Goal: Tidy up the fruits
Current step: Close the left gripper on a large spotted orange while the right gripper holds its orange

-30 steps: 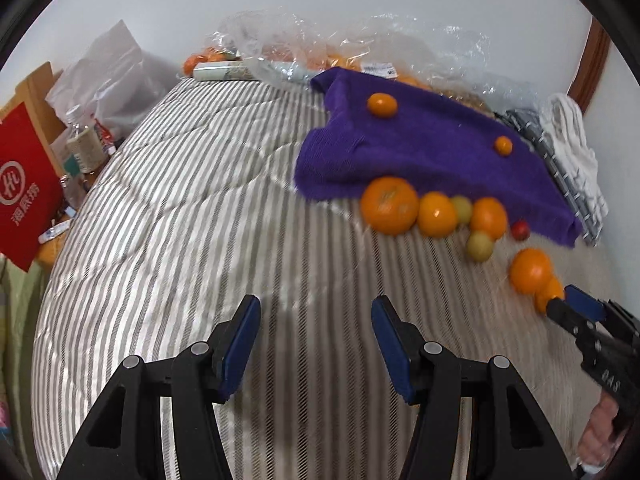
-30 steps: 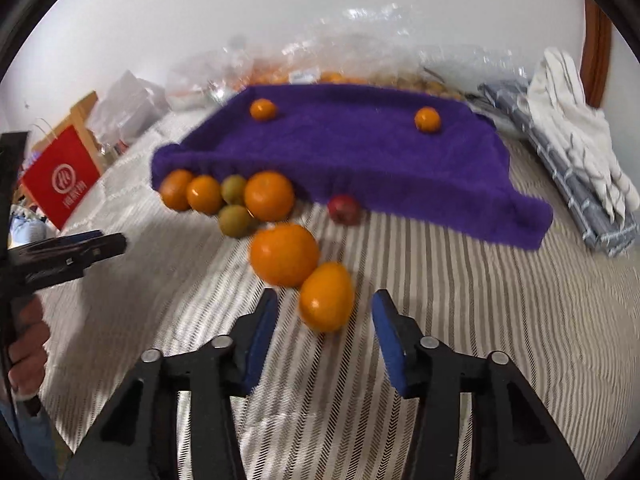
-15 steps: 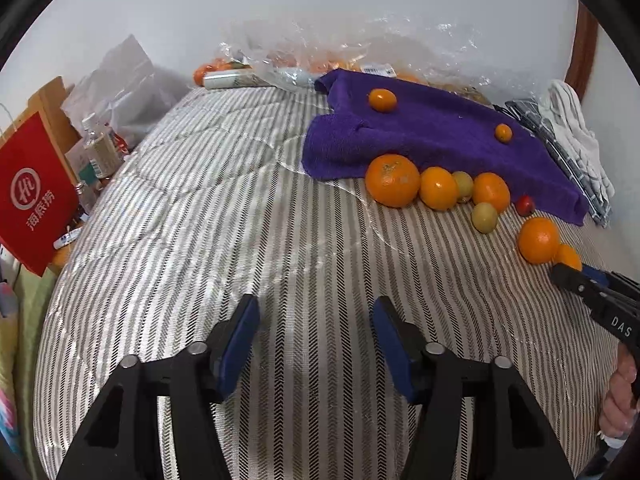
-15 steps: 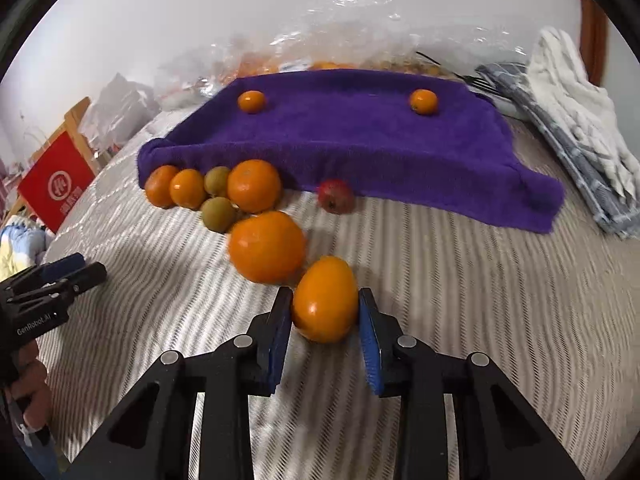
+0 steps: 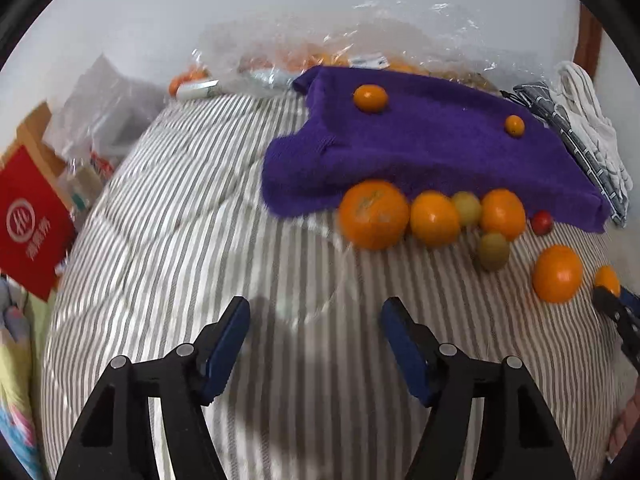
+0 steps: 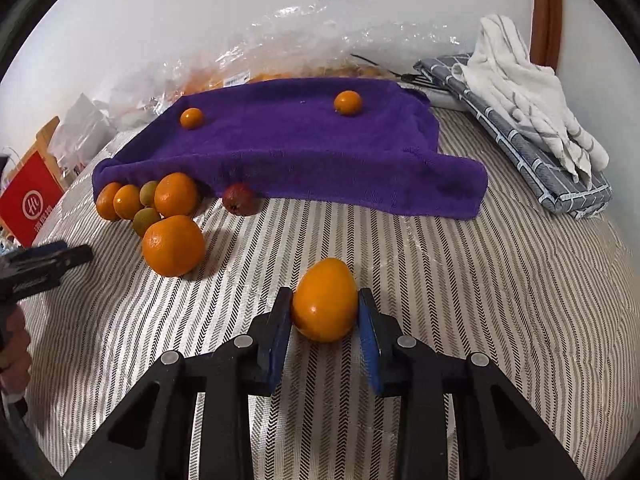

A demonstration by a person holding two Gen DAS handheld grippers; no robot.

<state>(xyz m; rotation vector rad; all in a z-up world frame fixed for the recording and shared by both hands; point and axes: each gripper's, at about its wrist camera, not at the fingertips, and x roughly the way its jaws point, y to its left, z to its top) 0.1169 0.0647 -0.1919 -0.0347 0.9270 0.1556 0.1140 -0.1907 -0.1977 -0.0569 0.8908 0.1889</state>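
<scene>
My right gripper (image 6: 326, 295) is shut on an oval orange fruit (image 6: 325, 308) just above the striped bedcover; it shows at the right edge of the left wrist view (image 5: 607, 278). A large orange (image 6: 174, 245) lies to its left. My left gripper (image 5: 315, 306) is open with nothing between its fingers, short of a cluster of oranges (image 5: 374, 214) and two green fruits (image 5: 494, 250) at the near edge of a purple towel (image 5: 432, 152). Two small oranges (image 6: 348, 103) sit on the towel. A small red fruit (image 6: 239, 199) rests against the towel's edge.
Clear plastic bags (image 6: 320, 36) holding more oranges line the wall behind the towel. A folded grey checked cloth (image 6: 532, 148) and a white towel (image 6: 520, 80) lie at the right. A red paper bag (image 5: 30, 220) stands off the bed's left side.
My right gripper has shut on the oval orange and carried it right, away from the large orange. My left gripper has opened wider and moved closer to the fruit cluster.
</scene>
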